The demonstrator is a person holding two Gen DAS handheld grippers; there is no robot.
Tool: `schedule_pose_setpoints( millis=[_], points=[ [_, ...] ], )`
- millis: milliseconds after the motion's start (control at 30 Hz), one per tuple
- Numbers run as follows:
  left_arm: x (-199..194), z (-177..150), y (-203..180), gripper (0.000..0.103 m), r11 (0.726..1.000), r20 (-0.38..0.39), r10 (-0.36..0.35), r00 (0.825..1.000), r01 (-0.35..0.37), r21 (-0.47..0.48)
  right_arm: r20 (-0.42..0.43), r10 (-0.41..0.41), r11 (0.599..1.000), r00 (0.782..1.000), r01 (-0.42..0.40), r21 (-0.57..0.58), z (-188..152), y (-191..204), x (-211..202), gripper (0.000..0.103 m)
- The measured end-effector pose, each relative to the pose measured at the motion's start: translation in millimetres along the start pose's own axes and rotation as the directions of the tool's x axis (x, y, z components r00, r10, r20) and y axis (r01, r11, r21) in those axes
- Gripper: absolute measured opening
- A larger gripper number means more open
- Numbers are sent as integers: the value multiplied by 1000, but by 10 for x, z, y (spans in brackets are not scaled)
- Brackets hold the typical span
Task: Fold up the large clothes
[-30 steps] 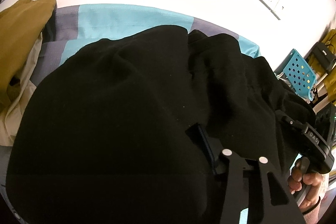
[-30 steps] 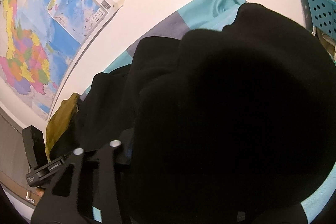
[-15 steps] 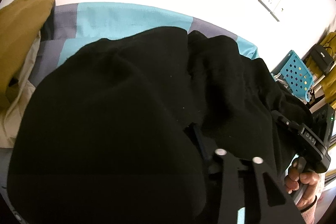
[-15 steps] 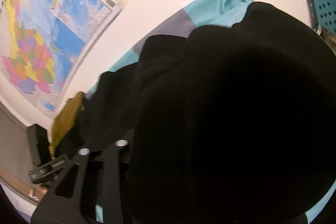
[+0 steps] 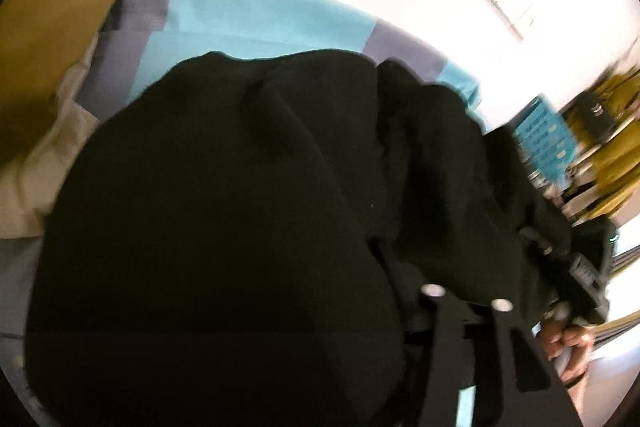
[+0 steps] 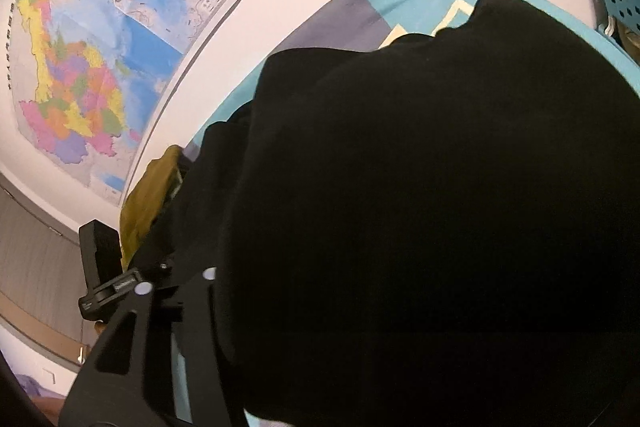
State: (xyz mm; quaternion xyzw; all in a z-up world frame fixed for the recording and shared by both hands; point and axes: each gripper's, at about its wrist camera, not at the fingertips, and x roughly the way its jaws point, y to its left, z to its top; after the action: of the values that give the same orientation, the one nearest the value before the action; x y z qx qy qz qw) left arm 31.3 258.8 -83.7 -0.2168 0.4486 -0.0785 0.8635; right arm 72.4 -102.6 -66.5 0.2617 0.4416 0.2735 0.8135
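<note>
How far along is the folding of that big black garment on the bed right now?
Done: the black garment lies bunched on the teal and grey bedsheet, no neat fold visible. In hand: both grippers' jaws are opening with black cloth draped over them. Left: flattening and folding; mustard clothing waits beside it.

matt black cloth garment (image 5: 224, 211), glossy paper map (image 6: 92, 75)

No lettering is legible, even on the wall map (image 6: 92, 67).
</note>
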Motion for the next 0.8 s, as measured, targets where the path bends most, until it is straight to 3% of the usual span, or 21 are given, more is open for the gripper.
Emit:
schedule_pose_setpoints(
  millis=[167, 300, 433, 800],
  points=[
    [44, 28, -67, 61, 999, 19, 33, 999, -33, 25, 21, 10, 1000, 1000, -10, 4, 41, -7, 58, 57],
    [57, 54, -127, 38, 997, 27, 70, 997, -71, 34, 34, 28, 1000, 999, -27, -7, 33, 20, 94, 35],
    [-2, 45, -299, 27, 989, 63, 122, 990, -127, 77, 55, 53, 998, 997, -50, -49, 53, 169, -1, 26],
    [-539, 335, -446, 22, 986, 163, 74, 984, -97, 135, 116, 60, 968, 991, -29, -251, 305, 970, -303, 22]
  ],
)
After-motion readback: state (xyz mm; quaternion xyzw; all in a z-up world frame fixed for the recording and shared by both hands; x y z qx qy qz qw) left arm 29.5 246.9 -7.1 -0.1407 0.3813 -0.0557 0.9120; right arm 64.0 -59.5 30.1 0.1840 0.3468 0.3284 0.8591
